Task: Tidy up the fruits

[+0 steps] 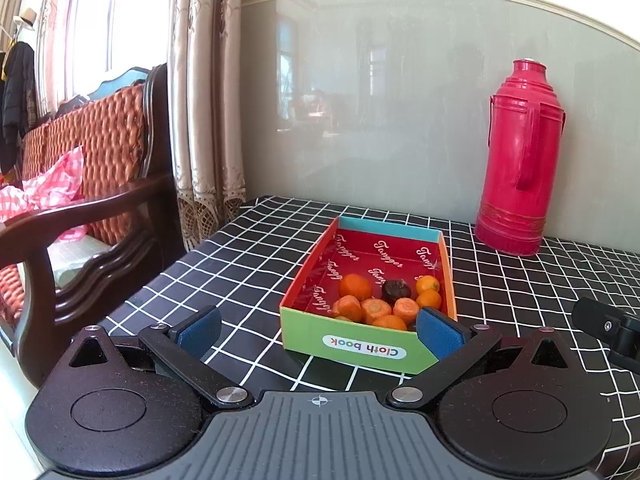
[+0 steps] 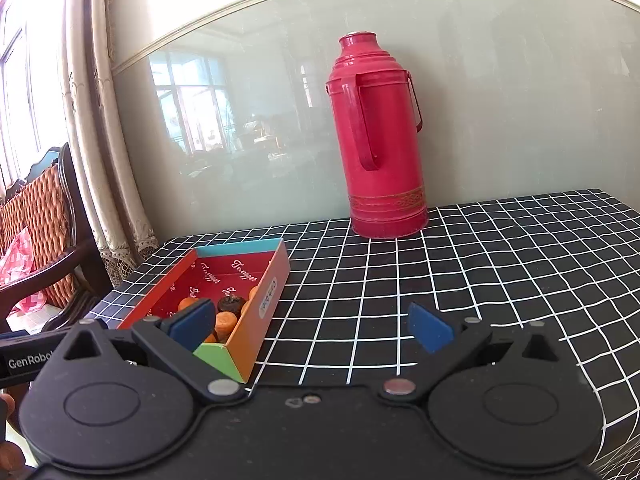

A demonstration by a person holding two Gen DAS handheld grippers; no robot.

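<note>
A colourful cardboard box marked "Cloth book" sits on the checked tablecloth. Inside lie several small oranges, cut carrot pieces and one dark round fruit. My left gripper is open and empty, hovering just in front of the box's near wall. In the right wrist view the box lies to the left, with the dark fruit and carrot pieces visible. My right gripper is open and empty, to the right of the box above the cloth.
A tall red thermos stands at the back by the wall, also in the right wrist view. A wooden sofa with orange cushions and a curtain are left of the table. The right gripper's body shows at the right edge.
</note>
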